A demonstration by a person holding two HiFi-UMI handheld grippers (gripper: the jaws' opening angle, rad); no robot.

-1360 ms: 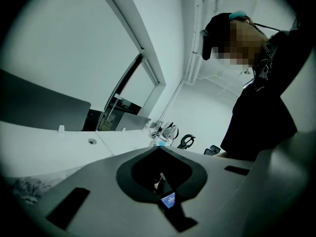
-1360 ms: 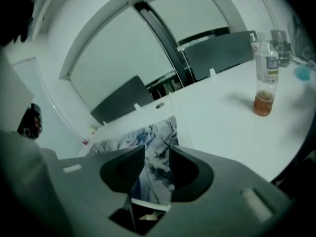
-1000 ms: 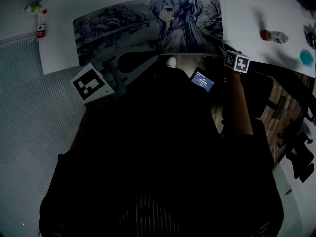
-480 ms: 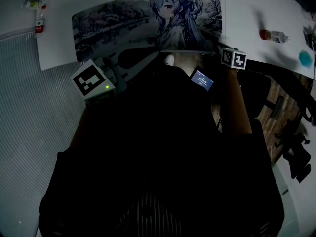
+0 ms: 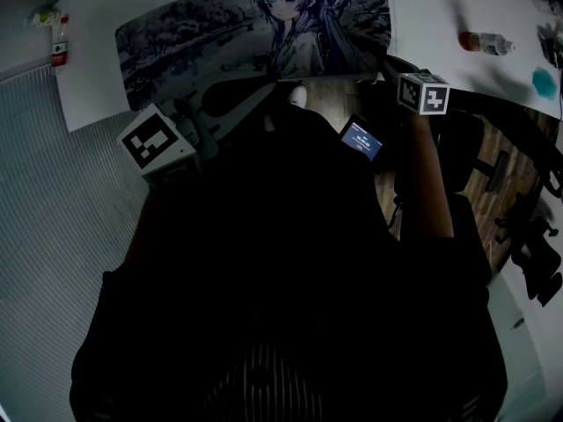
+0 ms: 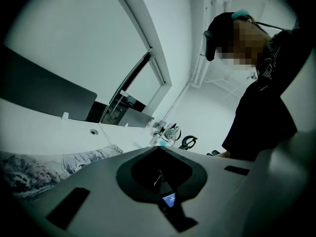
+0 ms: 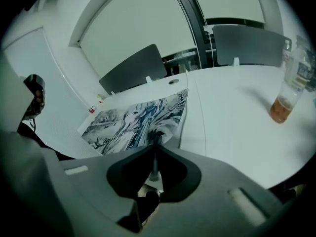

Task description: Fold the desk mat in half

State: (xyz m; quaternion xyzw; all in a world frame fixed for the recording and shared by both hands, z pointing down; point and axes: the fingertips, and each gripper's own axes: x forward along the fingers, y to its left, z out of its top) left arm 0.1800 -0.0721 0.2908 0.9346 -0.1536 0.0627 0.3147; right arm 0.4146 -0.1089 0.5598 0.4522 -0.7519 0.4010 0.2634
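Note:
The desk mat (image 5: 255,26), printed with a grey anime figure, lies flat along the white table (image 5: 440,7). My right gripper (image 5: 391,70) is at the mat's near right corner. In the right gripper view that corner of the mat (image 7: 133,125) curls up into my right gripper (image 7: 155,147). Its jaws have just been closing and are now shut on the mat's edge. My left gripper (image 5: 195,117) hovers by the mat's near left edge. In the left gripper view my left gripper (image 6: 159,148) looks shut and points across the table, with the mat (image 6: 44,164) off to its left.
A bottle of amber liquid (image 5: 484,42) and a blue object (image 5: 545,82) lie on the table to the right. A small red-labelled bottle (image 5: 57,49) sits at the far left. A lit screen (image 5: 361,139) and an office chair (image 5: 528,236) are near me.
The right gripper has lifted a little at the mat's near right corner. The left gripper has hardly moved.

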